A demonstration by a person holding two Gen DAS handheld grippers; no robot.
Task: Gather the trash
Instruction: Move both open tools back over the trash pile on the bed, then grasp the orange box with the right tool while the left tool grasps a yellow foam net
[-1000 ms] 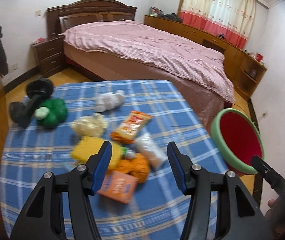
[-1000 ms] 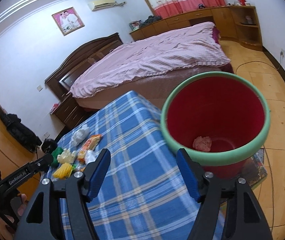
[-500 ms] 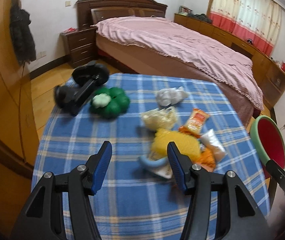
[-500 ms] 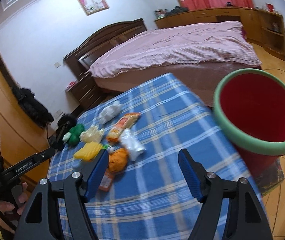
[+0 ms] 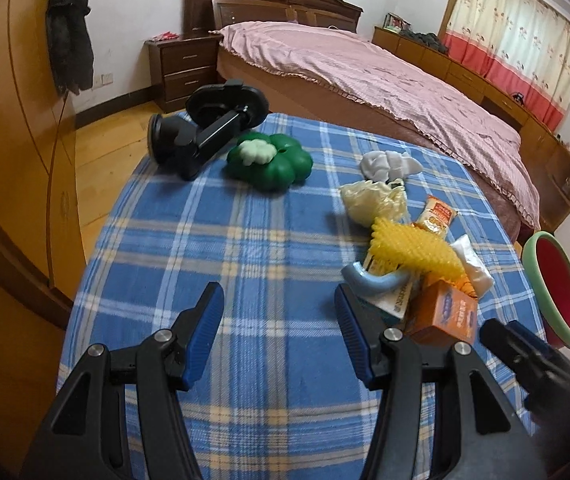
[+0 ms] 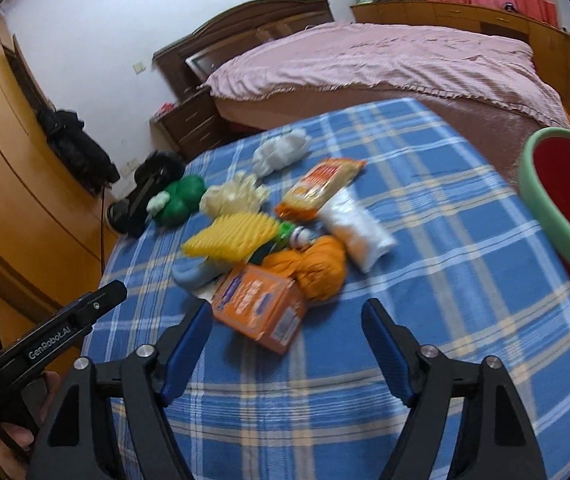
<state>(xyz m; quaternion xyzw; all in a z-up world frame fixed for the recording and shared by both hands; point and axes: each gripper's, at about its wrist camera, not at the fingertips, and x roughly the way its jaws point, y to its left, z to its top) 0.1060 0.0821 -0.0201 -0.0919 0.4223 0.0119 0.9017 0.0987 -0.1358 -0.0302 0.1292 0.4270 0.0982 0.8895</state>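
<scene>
Plaid-covered table [image 6: 425, 240]: right gripper [image 6: 287, 336] has swung from red bin [image 6: 565, 200] toward orange box [image 6: 261, 304]; both grippers empty, jaws apart, left gripper [image 5: 279, 320] included.

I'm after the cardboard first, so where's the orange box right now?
The orange box lies at the near edge of the pile, just ahead of the open right tongs, touching the orange bag.

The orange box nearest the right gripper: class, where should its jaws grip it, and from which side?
Grip the orange box across its two long flat side faces, coming from the near side with the right gripper, open. It lies flat, nearest in the pile, one corner pointing toward the jaws.
</scene>
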